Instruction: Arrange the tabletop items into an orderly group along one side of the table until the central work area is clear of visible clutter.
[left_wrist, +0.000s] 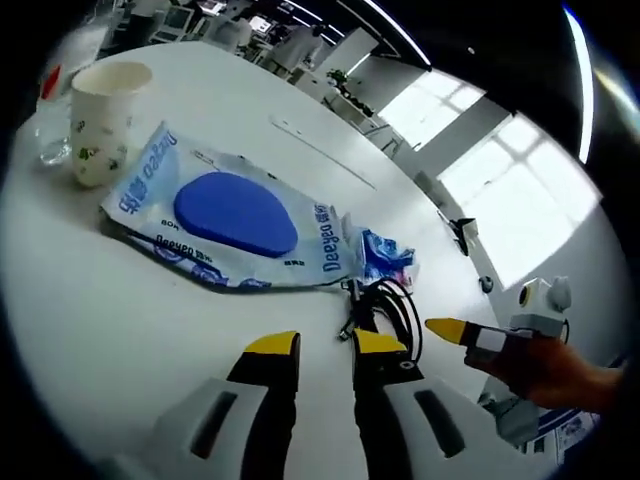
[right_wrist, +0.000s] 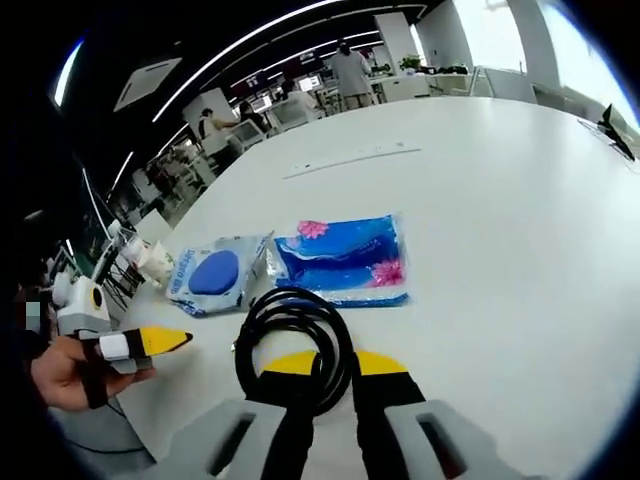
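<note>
A black coiled cable (right_wrist: 292, 325) lies on the white table (right_wrist: 500, 200), and one side of its loop runs between the jaws of my right gripper (right_wrist: 335, 362), which is shut on it. In the left gripper view the cable (left_wrist: 388, 298) sits just ahead of the right jaw of my left gripper (left_wrist: 325, 345), which is open with nothing between its jaws. The right gripper (left_wrist: 450, 329) comes in from the right, its tip at the cable's edge. Beyond the cable lie a wet-wipes pack with a blue oval (left_wrist: 235, 215) and a small blue packet (left_wrist: 386, 256).
A paper cup (left_wrist: 105, 118) stands at the far left with a clear bottle (left_wrist: 55, 115) behind it. The blue packet (right_wrist: 345, 258) and wipes pack (right_wrist: 213, 272) lie side by side. A hand holds the left gripper (right_wrist: 150, 343) near the table edge. Bare table stretches right.
</note>
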